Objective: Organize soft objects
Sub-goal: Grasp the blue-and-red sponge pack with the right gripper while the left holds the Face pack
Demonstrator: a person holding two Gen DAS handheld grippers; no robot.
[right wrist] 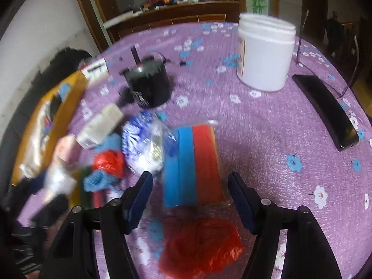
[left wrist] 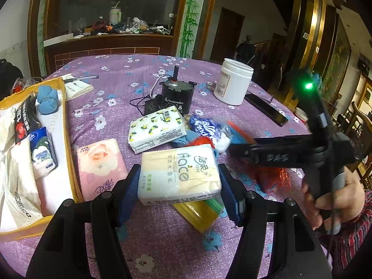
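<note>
I am working over the bench (left wrist: 162,251), covered in a purple flowered cloth, crinkly in texture. Left of my left jaws is lying the yellow-rimmed storage bag (left wrist: 69,153), soft-sided, already holding packets and a blue knitted bundle.

The left gripper (left wrist: 180,181) is clamping the cream "face" tissue pack (left wrist: 180,174) across its short sides; its plastic wrap is puckering at the pads, so the pack is squashy. It seems to be lifted slightly over a yellow sleeve, though I cannot be sure.

The right gripper (right wrist: 190,197) is standing wide open, its jaws straddling the sponge pack (right wrist: 193,165), blue and red foam blocks in clear film, not yet touching it. A crumpled red plastic bag (right wrist: 200,246) is lying just below these jaws.

Risks as I judge them: the slick film could let the tissue pack slide out during the swing toward the bag, or the pack could catch the bag's floppy rim. The right view is blurring, so closing now could snag the neighbouring blue-white wrapper (right wrist: 148,141) or the loose red bag.
</note>
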